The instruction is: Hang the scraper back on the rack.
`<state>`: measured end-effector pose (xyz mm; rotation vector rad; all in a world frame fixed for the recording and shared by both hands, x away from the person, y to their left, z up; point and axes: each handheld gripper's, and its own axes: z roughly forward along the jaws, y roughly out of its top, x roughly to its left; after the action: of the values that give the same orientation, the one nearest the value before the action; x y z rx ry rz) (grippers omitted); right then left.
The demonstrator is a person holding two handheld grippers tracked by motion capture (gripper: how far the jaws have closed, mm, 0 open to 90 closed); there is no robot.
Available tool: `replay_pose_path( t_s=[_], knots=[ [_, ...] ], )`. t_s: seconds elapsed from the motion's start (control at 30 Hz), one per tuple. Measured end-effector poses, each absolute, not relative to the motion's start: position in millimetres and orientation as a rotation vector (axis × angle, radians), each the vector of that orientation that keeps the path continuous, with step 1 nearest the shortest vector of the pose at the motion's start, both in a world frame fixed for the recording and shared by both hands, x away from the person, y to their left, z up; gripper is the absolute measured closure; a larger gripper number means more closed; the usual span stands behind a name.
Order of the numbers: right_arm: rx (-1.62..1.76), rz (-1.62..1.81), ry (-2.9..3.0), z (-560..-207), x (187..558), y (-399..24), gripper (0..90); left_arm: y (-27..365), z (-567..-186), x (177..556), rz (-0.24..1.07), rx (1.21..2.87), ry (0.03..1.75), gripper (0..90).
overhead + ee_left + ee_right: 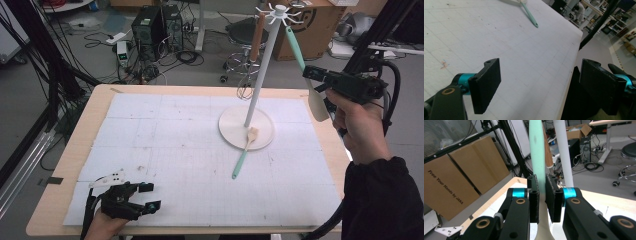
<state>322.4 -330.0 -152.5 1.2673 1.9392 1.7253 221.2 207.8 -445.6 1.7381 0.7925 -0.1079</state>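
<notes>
Two pads of my right gripper [542, 200] clamp the mint-handled, cream-bladed silicone spatula [306, 75] high beside the white hook stand [260, 75], past the worktop's far right edge; I should lift gently, hooking its handle end. My left gripper [142, 197] rests open at the near left corner.

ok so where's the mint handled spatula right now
In the high view the mint spatula is up at the right, clamped in the right gripper beside the white utensil stand, its handle tip reaching the stand's top hooks.
</notes>
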Motion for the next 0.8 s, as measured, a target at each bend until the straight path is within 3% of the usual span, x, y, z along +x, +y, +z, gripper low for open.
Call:
replay_pose_path(
  t_s=[0.8],
  knots=[
    [1.285, 1.665, 1.92, -150.4, 332.3, -328.2, 82.1, 211.1, -444.5, 219.6, -0.105, 1.729, 0.795, 18.1]
  ],
)
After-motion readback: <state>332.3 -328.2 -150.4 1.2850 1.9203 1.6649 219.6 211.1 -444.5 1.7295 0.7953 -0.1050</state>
